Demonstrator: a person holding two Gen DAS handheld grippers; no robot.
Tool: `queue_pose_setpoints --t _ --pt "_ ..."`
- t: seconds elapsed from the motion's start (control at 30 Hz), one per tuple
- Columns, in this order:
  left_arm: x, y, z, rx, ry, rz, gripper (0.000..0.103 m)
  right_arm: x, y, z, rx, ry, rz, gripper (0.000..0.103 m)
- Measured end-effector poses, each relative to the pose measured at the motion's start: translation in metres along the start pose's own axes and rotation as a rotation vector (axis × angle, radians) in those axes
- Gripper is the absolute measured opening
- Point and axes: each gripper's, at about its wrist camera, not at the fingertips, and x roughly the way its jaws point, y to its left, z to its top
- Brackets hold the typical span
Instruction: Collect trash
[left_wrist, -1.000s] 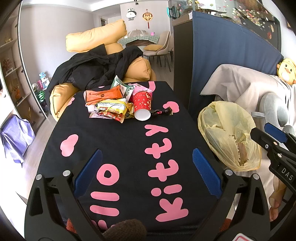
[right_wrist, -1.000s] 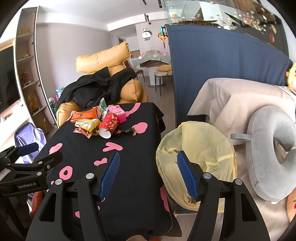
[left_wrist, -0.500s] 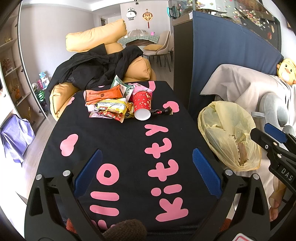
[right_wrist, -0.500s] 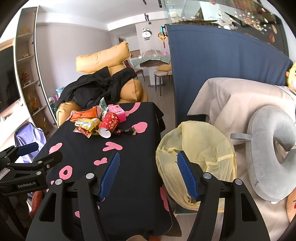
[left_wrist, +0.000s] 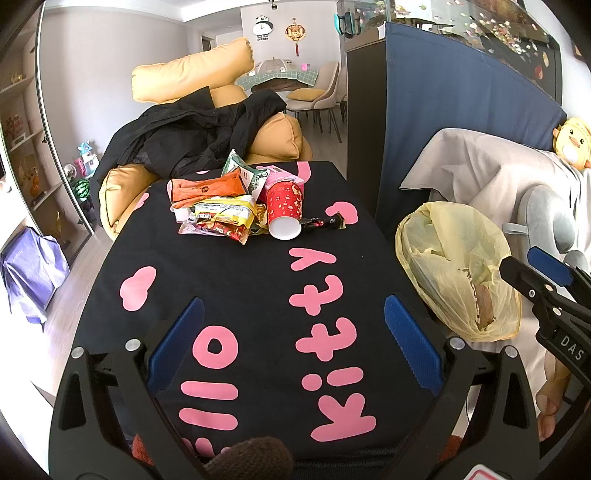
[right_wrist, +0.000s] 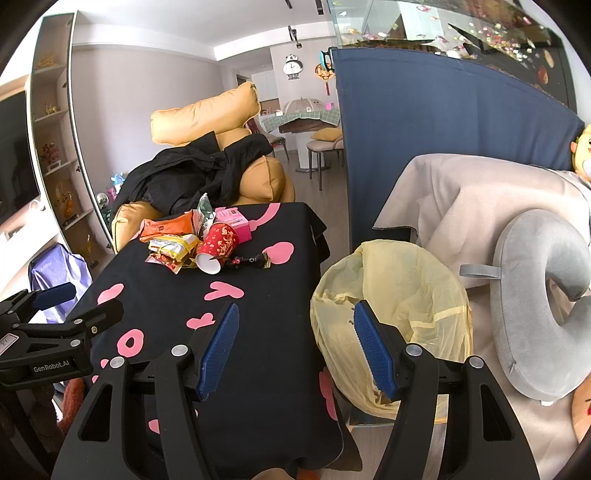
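A pile of trash lies at the far end of the black table (left_wrist: 236, 291): a tipped red paper cup (left_wrist: 284, 206), an orange wrapper (left_wrist: 207, 188), yellow and red snack wrappers (left_wrist: 225, 218), a pink box (left_wrist: 280, 177) and a dark candy wrapper (left_wrist: 321, 222). The same pile shows in the right wrist view, with the cup (right_wrist: 218, 245) at its front. A yellow trash bag (left_wrist: 458, 273) stands open to the right of the table. My left gripper (left_wrist: 293, 332) is open and empty over the near end of the table. My right gripper (right_wrist: 295, 343) is open and empty between the table edge and the bag (right_wrist: 391, 295).
An orange beanbag with a black coat (left_wrist: 199, 140) sits behind the table. A blue partition (left_wrist: 461, 110) stands to the right. A beige-covered sofa (right_wrist: 461, 206) with a grey neck pillow (right_wrist: 535, 295) is beside the bag. A purple bag (left_wrist: 26, 273) lies on the floor at left.
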Motion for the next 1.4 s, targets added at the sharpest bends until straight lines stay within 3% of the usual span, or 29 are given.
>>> queue_pose_setpoints --t 0.43,0.73,1.13,1.3,1.4 --pt "0.000 0.002 0.000 -0.003 0.001 -0.005 0.094 0.001 0.000 0.000 -0.007 -0.002 -0.005 0.062" --pt "0.021 0.014 -0.002 -0.013 0.001 -0.085 0.094 0.022 -0.001 0.012 -0.049 -0.031 -0.039 0.062" --pt "0.079 0.120 0.044 -0.042 -0.176 -0.111 0.094 0.106 0.039 0.053 -0.135 -0.012 0.043 0.062" --pt "0.127 0.157 0.066 -0.059 -0.136 -0.085 0.094 0.161 0.068 0.063 -0.226 0.037 0.066 0.062" --pt "0.159 0.177 0.079 -0.114 -0.077 -0.113 0.094 0.202 0.077 0.072 -0.237 0.101 0.080 0.062"
